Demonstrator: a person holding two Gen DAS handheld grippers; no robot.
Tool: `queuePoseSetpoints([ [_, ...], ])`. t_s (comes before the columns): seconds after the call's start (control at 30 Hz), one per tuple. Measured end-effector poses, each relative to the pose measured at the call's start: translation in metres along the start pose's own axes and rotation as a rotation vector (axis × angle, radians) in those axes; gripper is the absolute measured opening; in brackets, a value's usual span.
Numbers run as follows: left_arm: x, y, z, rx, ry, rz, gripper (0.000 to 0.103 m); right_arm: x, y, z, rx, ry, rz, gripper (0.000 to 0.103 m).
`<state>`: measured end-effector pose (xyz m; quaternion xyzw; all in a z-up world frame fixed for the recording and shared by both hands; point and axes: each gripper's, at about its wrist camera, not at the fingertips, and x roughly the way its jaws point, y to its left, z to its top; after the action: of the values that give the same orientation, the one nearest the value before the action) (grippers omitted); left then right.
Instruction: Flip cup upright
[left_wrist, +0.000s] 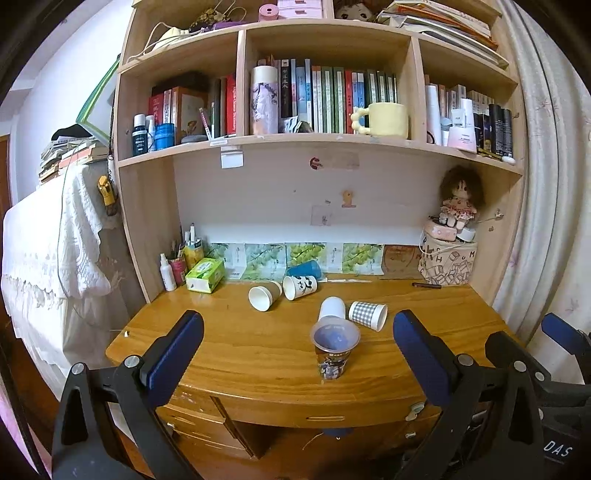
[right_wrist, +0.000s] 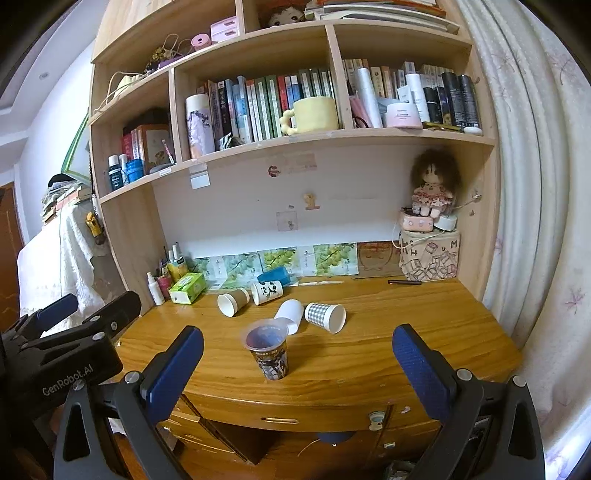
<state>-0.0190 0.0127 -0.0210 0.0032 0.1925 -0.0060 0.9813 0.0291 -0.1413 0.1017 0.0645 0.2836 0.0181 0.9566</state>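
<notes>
A printed cup with a clear rim (left_wrist: 334, 349) (right_wrist: 269, 350) stands upright near the desk's front edge. Behind it several cups lie on their sides: a white cup (left_wrist: 331, 307) (right_wrist: 290, 311), a grey checked cup (left_wrist: 367, 314) (right_wrist: 325, 316), a brown paper cup (left_wrist: 264, 295) (right_wrist: 232, 301), a white cup with black drawings (left_wrist: 300, 286) (right_wrist: 266, 292) and a blue cup (left_wrist: 303, 268) (right_wrist: 274, 275). My left gripper (left_wrist: 297, 354) and right gripper (right_wrist: 297, 365) are both open and empty, held in front of the desk, short of the cups.
The wooden desk (left_wrist: 258, 343) has drawers below its front edge. A green tissue box (left_wrist: 205, 275), a pen holder and a spray bottle stand at the back left. A patterned box with a doll (left_wrist: 447, 260) is at the back right. A pen (left_wrist: 426, 285) lies nearby. Bookshelves hang above.
</notes>
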Motion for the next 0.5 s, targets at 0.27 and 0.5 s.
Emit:
queuePoseSetpoints([
  [0.27, 0.0013, -0.0012, 0.0004, 0.001, -0.005, -0.003, 0.102, -0.0016, -0.0025, 0.0014, 0.006, -0.023, 0.006, 0.102],
  [0.5, 0.0032, -0.0012, 0.0009, 0.006, 0.0, -0.006, 0.102, 0.0014, -0.0029, 0.0037, 0.011, -0.015, -0.006, 0.103],
])
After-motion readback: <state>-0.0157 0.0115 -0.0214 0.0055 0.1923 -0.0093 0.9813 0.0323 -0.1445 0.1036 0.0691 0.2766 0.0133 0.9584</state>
